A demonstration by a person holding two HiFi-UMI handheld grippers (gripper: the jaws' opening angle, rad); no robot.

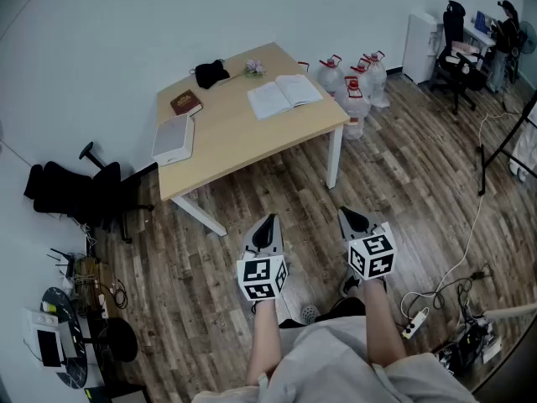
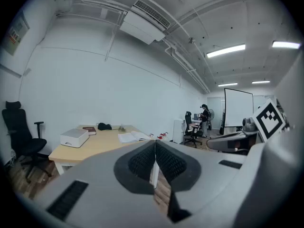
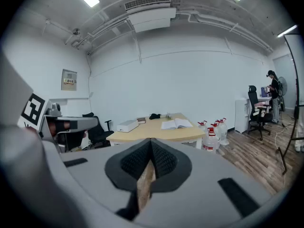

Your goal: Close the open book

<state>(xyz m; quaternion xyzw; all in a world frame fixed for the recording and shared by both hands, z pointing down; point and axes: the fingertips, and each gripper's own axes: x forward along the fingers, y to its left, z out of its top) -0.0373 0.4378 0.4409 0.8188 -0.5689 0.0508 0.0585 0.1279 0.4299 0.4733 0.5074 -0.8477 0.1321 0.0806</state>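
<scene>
Head view: an open book (image 1: 285,95) lies pages up near the far right corner of a pale wooden desk (image 1: 243,145), well apart from the person standing on the plank floor. The left gripper (image 1: 267,222) and the right gripper (image 1: 351,218) (each bearing a marker cube) have jaws pressed together on nothing. A white box (image 1: 174,138) and a closed reddish book (image 1: 185,102) occupy the desk's left end.

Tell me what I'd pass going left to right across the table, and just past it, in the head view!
white box → black bundle → open book → water jugs
</scene>
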